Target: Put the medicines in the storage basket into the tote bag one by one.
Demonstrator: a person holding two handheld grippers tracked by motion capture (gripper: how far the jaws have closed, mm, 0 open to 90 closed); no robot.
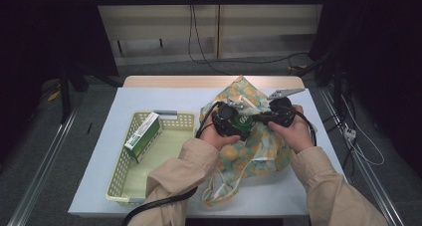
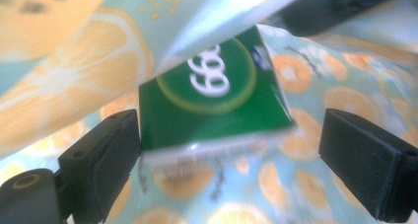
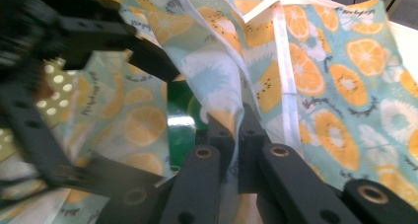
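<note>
**Green box going into the fruit-print bag**

Left of the bag [image 1: 251,136], a basket [image 1: 119,178] holds one green-and-white box [image 1: 143,135]. The left gripper [image 2: 231,160] is spread wide around a green box [image 2: 212,98] in the bag's mouth, seemingly just let go; its white label looks like "666", blurred. The right gripper [image 3: 236,130] pinches the bag's edge. Judging by this, the basket box remains.

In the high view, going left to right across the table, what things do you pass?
Yellow basket with a green and white box leaning inside it, then the left tongs, then the right tongs, both working at the orange-print fabric bag.
</note>
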